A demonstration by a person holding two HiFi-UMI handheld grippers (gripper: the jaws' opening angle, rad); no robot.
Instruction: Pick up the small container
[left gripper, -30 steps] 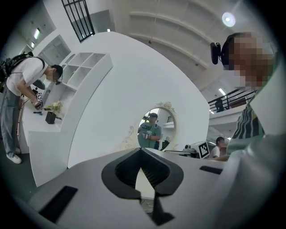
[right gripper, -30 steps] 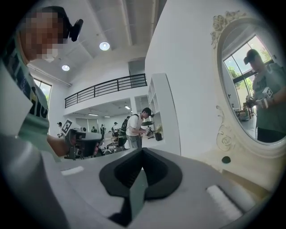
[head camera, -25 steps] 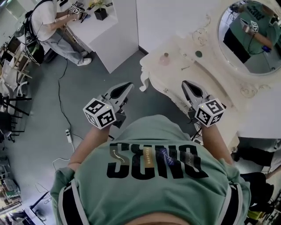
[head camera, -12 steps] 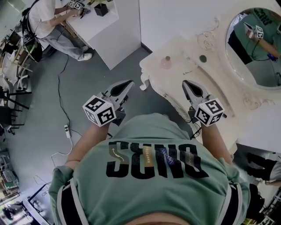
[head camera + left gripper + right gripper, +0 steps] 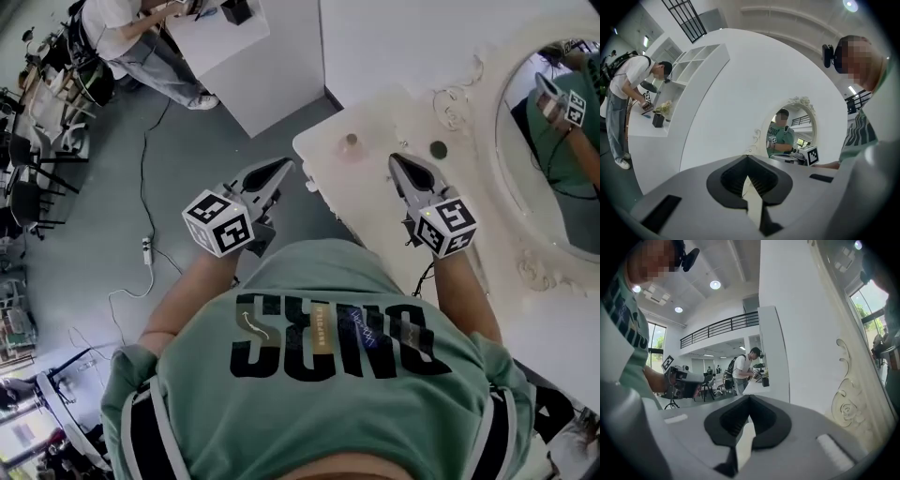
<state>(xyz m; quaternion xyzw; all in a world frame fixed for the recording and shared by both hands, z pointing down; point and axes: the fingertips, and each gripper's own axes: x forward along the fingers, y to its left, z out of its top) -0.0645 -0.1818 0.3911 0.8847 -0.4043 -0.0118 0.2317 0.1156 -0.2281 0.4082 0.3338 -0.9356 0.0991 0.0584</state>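
Step in hand: the approach. Nothing is gripped yet, and the person stands at the cream dressing table (image 5: 370, 202) with both tools held out ahead.
Small container: most likely the pinkish little pot (image 5: 351, 143), standing free near the table's left front corner. A dark round item (image 5: 438, 149) sits apart to its right, near the frame of the mirror (image 5: 562, 169).
Left gripper (image 5: 282, 166): jaws pressed together and empty, beside the table's left edge in the head view.
Right gripper (image 5: 397, 161): jaws likewise together with nothing between them, over the tabletop, between the pot and the dark item.
Next move: as judged from here, one tool — either tip looks about as near — must spread its jaws, tip down toward the pot and straddle it before closing.
Risk: the pot looks small and light — a closed tip could knock it over.
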